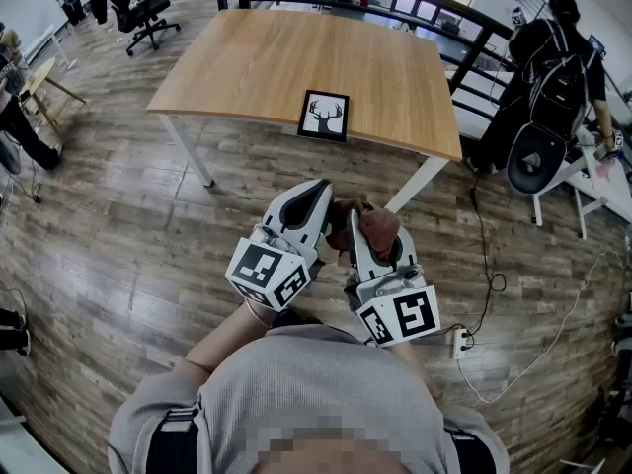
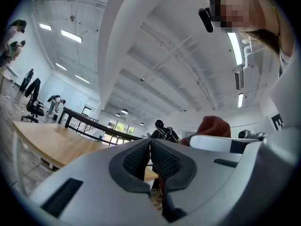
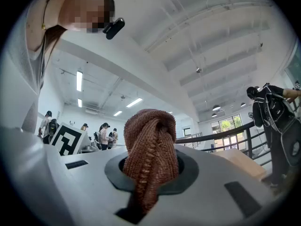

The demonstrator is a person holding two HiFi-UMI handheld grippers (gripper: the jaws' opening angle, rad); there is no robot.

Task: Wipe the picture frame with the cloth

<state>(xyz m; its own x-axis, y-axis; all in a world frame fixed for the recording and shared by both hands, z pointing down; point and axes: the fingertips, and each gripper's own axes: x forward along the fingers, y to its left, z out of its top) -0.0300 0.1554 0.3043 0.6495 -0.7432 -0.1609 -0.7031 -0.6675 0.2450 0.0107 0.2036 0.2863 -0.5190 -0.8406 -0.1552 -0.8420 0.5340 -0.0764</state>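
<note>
Wooden worktop (image 1: 247, 67) ahead, past a strip of floor. On it, near the front edge, picture frame (image 1: 324, 116), lying flat, well apart from both grippers. Left gripper (image 2: 150, 142) raised over the floor, fingers pressed together, nothing between. Right gripper (image 1: 378, 250) just beside, fingers pinching the reddish-brown cloth (image 3: 151, 149), bunched between them and bulging above the tips.

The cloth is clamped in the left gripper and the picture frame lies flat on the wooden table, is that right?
Not quite: the right gripper view shows the cloth clamped in the right gripper, not the left gripper. The picture frame does lie flat on the wooden table.
</note>
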